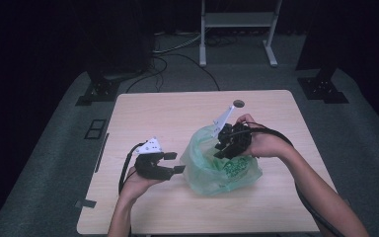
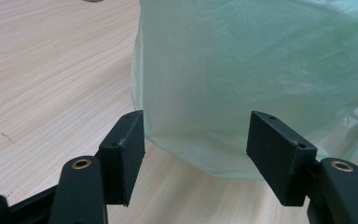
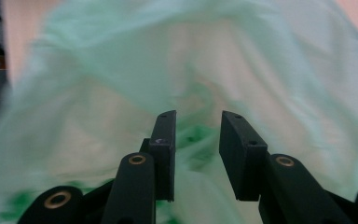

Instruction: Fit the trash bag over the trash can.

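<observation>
Black left gripper (image 1: pixel 177 162) sat on the left half of the table (image 1: pixel 148 106), jaws apart with a clear gap, nothing clamped. In the left gripper view its pads (image 2: pixel 123 156) were flat matte rectangular blocks with small screw holes, brass pivots behind them; pads faced the bag's (image 2: pixel 261 79) near side, no visible pressure on the film. White three-cornered plate on top, cable looped back toward the wrist.

Green plastic bag (image 1: pixel 217 165) lay just right of that gripper, near table centre: thin, translucent, crinkled film, rumpled into a loose mound, darker green print on the lower front. Mouth faced up.

Right gripper (image 1: pixel 222 148) pointed down into the bag's open top from the right side. Right gripper view (image 3: pixel 196 154) was motion-blurred; jaws were narrower than the left pair but still parted, pale film and green print behind the gap, no film seen pinched between them.

Table was light wood-grain laminate, rounded corners, small round dark hole (image 1: pixel 238 103) near its far edge.
</observation>
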### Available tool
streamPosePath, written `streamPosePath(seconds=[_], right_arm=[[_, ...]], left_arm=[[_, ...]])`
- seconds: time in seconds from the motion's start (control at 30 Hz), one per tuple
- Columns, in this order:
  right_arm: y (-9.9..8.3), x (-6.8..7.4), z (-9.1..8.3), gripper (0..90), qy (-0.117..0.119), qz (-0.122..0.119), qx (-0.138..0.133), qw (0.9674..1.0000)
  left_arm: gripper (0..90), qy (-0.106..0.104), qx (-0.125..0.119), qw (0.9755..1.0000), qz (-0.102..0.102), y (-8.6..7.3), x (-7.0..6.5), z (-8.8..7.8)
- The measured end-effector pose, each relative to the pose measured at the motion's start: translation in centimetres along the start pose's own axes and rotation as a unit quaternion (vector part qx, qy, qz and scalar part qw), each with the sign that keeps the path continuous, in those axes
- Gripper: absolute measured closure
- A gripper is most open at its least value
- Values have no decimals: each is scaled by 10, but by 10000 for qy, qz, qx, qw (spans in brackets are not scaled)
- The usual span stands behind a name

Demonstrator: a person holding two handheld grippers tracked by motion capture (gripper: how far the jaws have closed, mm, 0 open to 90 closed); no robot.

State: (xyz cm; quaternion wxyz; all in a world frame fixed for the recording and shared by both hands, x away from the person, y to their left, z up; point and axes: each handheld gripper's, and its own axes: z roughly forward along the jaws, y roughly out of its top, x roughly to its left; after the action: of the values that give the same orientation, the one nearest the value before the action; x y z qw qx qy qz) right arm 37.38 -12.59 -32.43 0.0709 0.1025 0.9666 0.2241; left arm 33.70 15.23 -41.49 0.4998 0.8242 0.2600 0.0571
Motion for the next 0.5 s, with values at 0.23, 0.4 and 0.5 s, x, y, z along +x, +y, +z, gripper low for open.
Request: streamPosePath(seconds=[0.23, 0.4, 0.5], right_arm=[[1, -25, 2, 657, -325, 179, -63, 9993], [0, -33, -5, 630, -464, 252, -202, 9984], [-4, -40, -9, 625, -440, 354, -339, 9978]], left_arm=[[361, -21, -5, 10000, 3, 0, 0, 1], [358, -38, -5, 10000, -8, 0, 0, 2], [357, -56, -11, 10000, 7, 0, -1, 4]])
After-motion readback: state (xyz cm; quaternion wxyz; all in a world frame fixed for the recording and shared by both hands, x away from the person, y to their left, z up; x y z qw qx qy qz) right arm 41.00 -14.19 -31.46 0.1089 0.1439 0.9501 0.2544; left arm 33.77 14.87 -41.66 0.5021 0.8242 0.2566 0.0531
